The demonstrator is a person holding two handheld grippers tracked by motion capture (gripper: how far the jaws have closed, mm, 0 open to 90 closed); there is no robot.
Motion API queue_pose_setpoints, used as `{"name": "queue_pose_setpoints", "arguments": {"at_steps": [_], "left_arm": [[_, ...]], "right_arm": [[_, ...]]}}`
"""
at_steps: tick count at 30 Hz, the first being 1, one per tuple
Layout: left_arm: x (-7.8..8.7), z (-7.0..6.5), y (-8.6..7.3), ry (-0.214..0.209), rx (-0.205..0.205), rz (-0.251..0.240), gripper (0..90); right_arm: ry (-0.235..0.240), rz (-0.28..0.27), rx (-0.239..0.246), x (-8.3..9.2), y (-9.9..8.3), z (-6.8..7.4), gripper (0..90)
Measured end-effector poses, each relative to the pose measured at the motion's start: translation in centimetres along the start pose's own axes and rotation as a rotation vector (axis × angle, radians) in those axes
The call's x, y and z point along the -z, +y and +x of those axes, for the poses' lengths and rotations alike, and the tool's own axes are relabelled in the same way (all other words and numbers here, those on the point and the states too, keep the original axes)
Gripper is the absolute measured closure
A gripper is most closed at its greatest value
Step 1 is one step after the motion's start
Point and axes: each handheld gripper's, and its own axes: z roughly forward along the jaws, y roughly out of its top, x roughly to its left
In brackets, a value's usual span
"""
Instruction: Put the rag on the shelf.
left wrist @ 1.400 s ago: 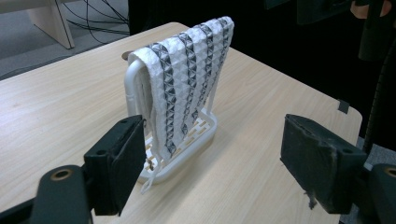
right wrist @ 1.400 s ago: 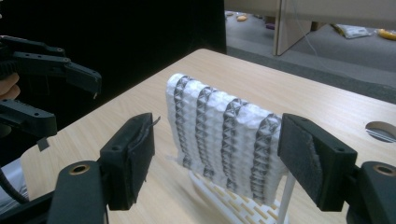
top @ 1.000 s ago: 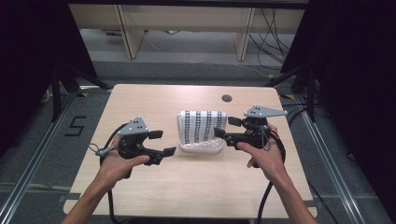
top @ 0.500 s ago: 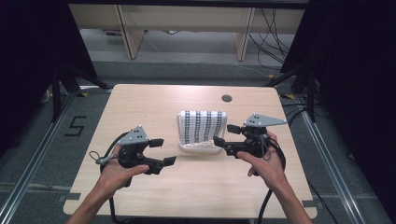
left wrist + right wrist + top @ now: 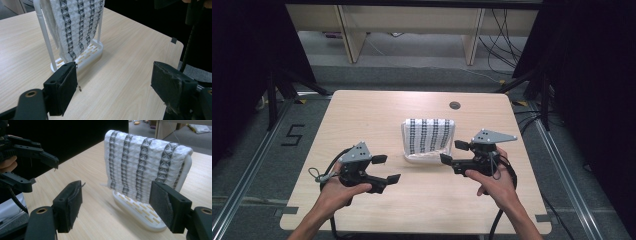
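A patterned cloth (image 5: 430, 136), white with dark vertical bands, hangs folded over the top bar of a small white rack (image 5: 422, 156) near the middle of the worktop (image 5: 377, 115), slightly toward your right. In the right gripper view the cloth (image 5: 142, 167) drapes down both sides of the rack (image 5: 140, 213), whose slotted oval base rests flat on the wood. In the left gripper view the cloth (image 5: 75, 25) hangs between the rack's (image 5: 85, 56) two thin white uprights and ends just above the base.

Your right gripper (image 5: 453, 153) sits just beside the rack on its near right side, jaws apart and empty, pointing toward the rack's base. Your right hand (image 5: 492, 182) grips it from behind, with a black cable trailing back toward you.

Your left gripper (image 5: 386, 169) is farther from the rack, near the worktop's front left area, its jaws also apart and holding nothing, pointing right toward the rack. Your left hand (image 5: 339, 187) wraps its handle. In the right gripper view the left gripper (image 5: 42, 167) shows across the worktop at the left edge.

A small round dark grommet (image 5: 455, 105) is set into the worktop beyond the rack. On the floor to the left, a marking reads "5" (image 5: 294, 135).
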Motion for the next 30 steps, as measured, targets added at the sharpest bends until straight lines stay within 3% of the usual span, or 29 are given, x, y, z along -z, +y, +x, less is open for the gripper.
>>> {"name": "queue_pose_setpoints", "arguments": {"at_steps": [5,6,12,13,15,16,18,21,22,23,25,27,30], "left_arm": [[-0.3,0.0,-0.6,0.004,0.001,0.007,20.4],[-0.3,0.0,-0.8,-0.003,0.000,0.000,20.4],[-0.3,-0.2,-1.4,0.002,-0.006,0.007,20.4],[-0.3,-0.3,-1.5,0.007,-0.006,0.012,20.4],[-0.4,-0.5,-1.8,0.007,-0.009,0.004,20.4],[-0.4,-0.5,-2.0,0.004,-0.006,0.012,20.3],[-0.4,-0.6,-2.2,0.000,-0.008,0.010,20.3],[-0.5,-0.7,-2.6,0.002,-0.007,0.017,20.3],[-0.5,-0.7,-2.8,-0.001,-0.014,0.017,20.2],[-0.5,-0.8,-3.0,0.004,-0.012,0.014,20.1],[-0.5,-0.9,-3.2,0.010,-0.017,0.020,20.0],[-0.5,-0.9,-3.5,0.005,-0.022,0.027,19.8],[-0.6,-1.0,-3.7,0.011,-0.018,0.032,19.7]], "right_arm": [[0.002,0.005,-0.026,0.0,-0.5,0.4,27.8],[0.010,0.001,-0.006,-0.1,-0.6,0.3,27.8],[-0.004,0.014,-0.004,0.0,-1.1,0.5,27.8],[-0.010,0.012,0.017,0.0,-1.1,0.4,27.8],[-0.001,0.026,-0.019,0.1,-1.4,0.7,27.8],[-0.007,0.009,0.015,0.0,-1.5,0.5,27.8],[0.009,0.015,-0.012,-0.1,-1.8,0.7,27.8],[0.002,0.026,0.001,0.0,-2.1,0.7,27.8],[-0.007,0.025,-0.023,0.0,-2.3,0.9,27.8],[0.013,0.021,-0.004,-0.1,-2.4,0.7,27.8],[-0.003,0.030,-0.007,0.0,-2.6,0.8,27.8],[0.017,0.032,0.003,-0.1,-2.9,0.7,27.8],[0.010,0.041,-0.023,0.1,-3.4,0.9,27.8]]}}
